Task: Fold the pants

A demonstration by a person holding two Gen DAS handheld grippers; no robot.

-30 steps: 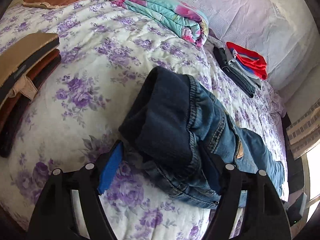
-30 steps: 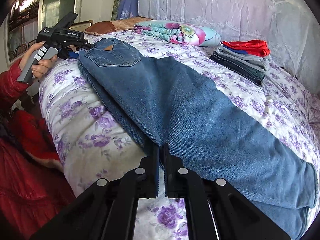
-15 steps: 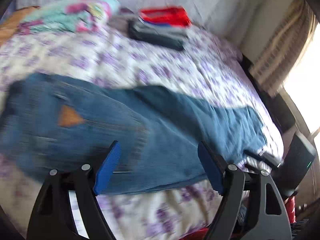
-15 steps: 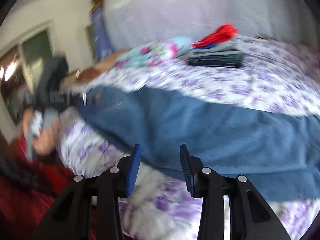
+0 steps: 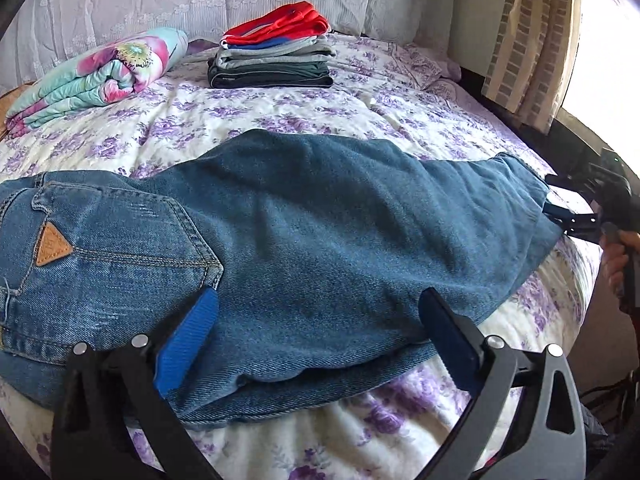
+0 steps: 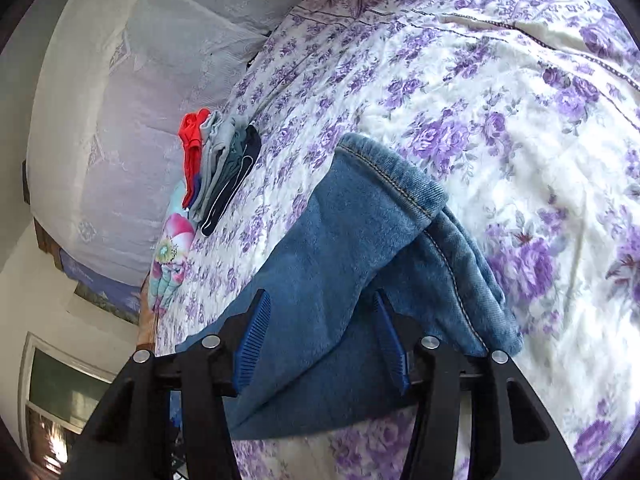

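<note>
Blue jeans [image 5: 304, 240] lie folded lengthwise across the floral bed, waist and back pocket at the left, leg hems at the right. My left gripper [image 5: 316, 328] is open and empty, its fingers hovering over the near edge by the seat. My right gripper [image 6: 320, 336] is open, its fingers either side of the leg hem end [image 6: 384, 208]. In the left wrist view the right gripper [image 5: 576, 216] shows at the hem end on the far right.
A stack of folded clothes with a red top [image 5: 276, 52] and a rolled floral quilt [image 5: 100, 76] lie at the back of the bed. A curtain [image 5: 532, 40] hangs at the right. The bed edge [image 5: 360, 440] runs along the front.
The left gripper let go of the waistband and swung round to face along the jeans. The right gripper opened and moved to the hem end of the legs.
</note>
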